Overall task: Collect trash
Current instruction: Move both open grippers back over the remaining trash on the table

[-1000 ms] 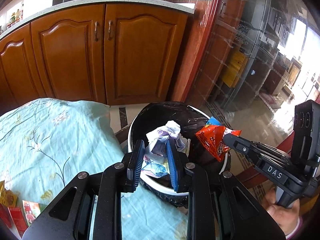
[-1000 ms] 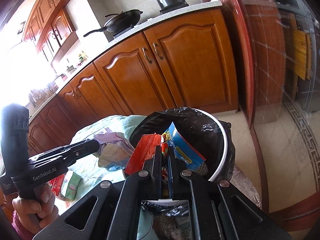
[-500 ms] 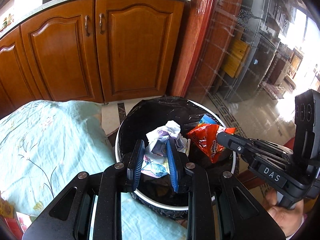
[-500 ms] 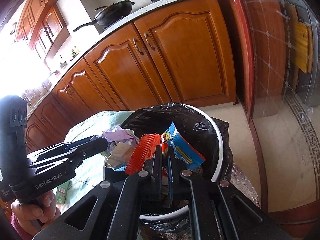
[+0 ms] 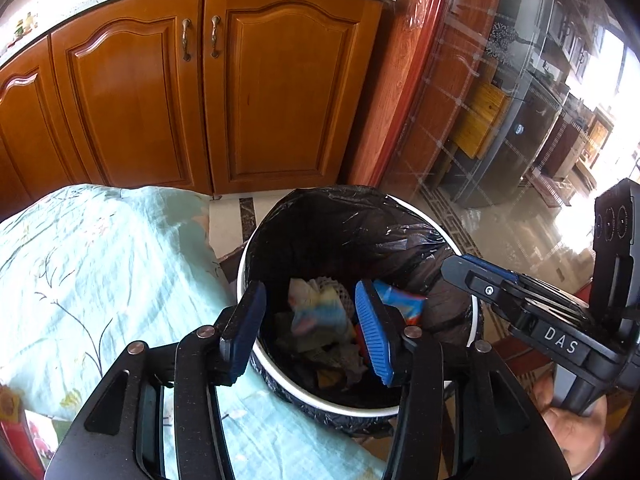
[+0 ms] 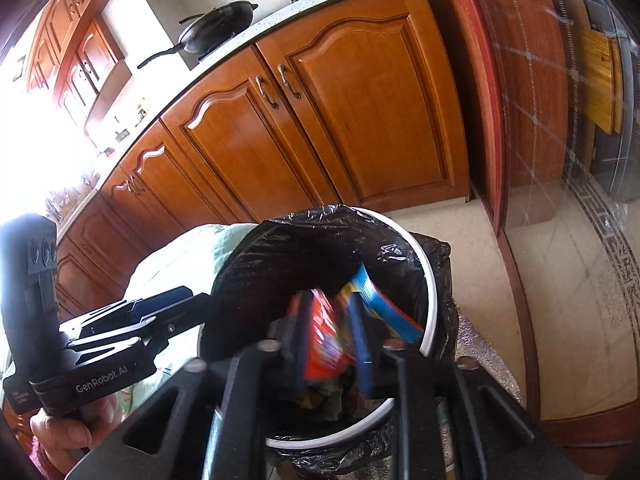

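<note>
— The left gripper [image 5: 310, 326] hangs over the trash bin [image 5: 362, 410] with its blue pads [image 5: 370, 330] spread wide and nothing between them. The crumpled wrapper [image 5: 316, 310] lies below, down inside the black liner [image 5: 344, 224].

— And the right gripper [image 6: 332, 340]?

— It is blurred, so I cannot tell for sure. The jaws look parted around the red snack packet [image 6: 322, 342], with a blue packet [image 6: 376, 300] just beside it, both over the bin's mouth. Whether they are pinched or already falling, I can't say.

— What could go wrong?

— My guess is that light foil packets drift. If the red one catches on a pad or slides off the liner's edge near the white rim, it may land on the floor. The two grippers also sit close together over one opening, so a careless pull-back could knock them against each other or snag the loose liner and drag it off the rim.

— What's in the bin?

— Crumpled paper, a pale net-like piece, and dark scraps low down. It looks partly filled. More packets [image 5: 24, 436] lie on the pale blue floral cloth [image 5: 100, 280], by its near edge.
</note>
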A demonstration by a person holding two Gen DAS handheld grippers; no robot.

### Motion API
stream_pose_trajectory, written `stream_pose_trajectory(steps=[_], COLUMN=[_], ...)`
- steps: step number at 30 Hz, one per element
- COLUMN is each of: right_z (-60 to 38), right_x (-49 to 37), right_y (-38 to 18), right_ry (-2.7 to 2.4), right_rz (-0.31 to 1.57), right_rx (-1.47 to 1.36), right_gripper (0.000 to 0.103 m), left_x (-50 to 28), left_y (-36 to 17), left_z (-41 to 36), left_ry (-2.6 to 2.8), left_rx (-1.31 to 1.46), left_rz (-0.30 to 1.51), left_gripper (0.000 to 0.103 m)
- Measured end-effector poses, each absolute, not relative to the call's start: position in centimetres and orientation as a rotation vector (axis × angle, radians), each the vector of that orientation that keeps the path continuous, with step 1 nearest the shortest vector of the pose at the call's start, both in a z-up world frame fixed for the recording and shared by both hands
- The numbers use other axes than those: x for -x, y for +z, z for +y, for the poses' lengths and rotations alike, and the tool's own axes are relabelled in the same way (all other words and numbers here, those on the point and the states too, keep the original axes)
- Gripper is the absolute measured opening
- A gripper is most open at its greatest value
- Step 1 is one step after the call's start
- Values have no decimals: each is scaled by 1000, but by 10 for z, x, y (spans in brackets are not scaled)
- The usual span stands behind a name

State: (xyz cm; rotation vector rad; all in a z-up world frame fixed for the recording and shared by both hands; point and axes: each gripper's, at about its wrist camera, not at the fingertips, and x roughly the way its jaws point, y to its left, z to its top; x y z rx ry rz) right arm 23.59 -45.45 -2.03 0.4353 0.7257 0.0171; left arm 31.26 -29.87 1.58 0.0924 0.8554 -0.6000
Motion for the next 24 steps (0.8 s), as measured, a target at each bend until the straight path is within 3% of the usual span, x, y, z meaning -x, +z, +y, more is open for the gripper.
stream_pose_trajectory(steps=[7,12,17,24], right_z=[-451,-437,-418,-386], right_x=[-223,-209,-196,-184], right_y=[-11,-9,-12,-19], right_ry=[26,50,87,117], right_rz=[687,662,658,681], right_rx=[-457,-483,-505,-504], right_gripper=[36,58,72,72], left_x=[-292,-274,-255,-236], left_y=[16,13,12,8], left_z=[-263,-230,-188,-130], left_ry=[-590,-569,-533,-467], left_rx=[-12,40,115,184], left_rz=[850,846,840,831], left_gripper=[49,51,54,54])
